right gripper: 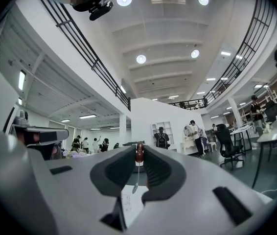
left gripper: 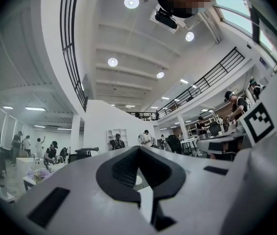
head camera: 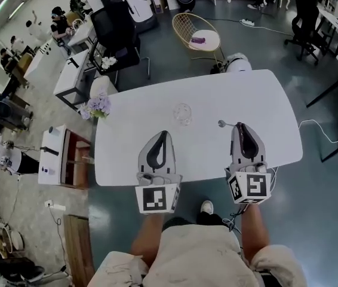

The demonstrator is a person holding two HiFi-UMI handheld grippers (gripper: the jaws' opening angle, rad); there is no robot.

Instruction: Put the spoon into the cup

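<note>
A clear glass cup [head camera: 182,113] stands upright near the middle of the white table [head camera: 264,112]. My right gripper [head camera: 239,126] is over the table to the right of the cup, shut on the spoon [head camera: 222,124], whose metal bowl sticks out to the left of the tips. In the right gripper view the spoon's brown handle [right gripper: 139,153] is pinched between the jaws of my right gripper [right gripper: 139,148] and its bowl hangs down. My left gripper [head camera: 163,134] hovers below and left of the cup, tips together and nothing in them; it is shut in its own view too [left gripper: 138,148].
A small bunch of pale purple flowers [head camera: 99,105] sits at the table's left corner. Beyond the far edge stand a wicker chair [head camera: 196,31] and a black office chair [head camera: 115,31]. A low white cabinet [head camera: 61,154] is left of the table.
</note>
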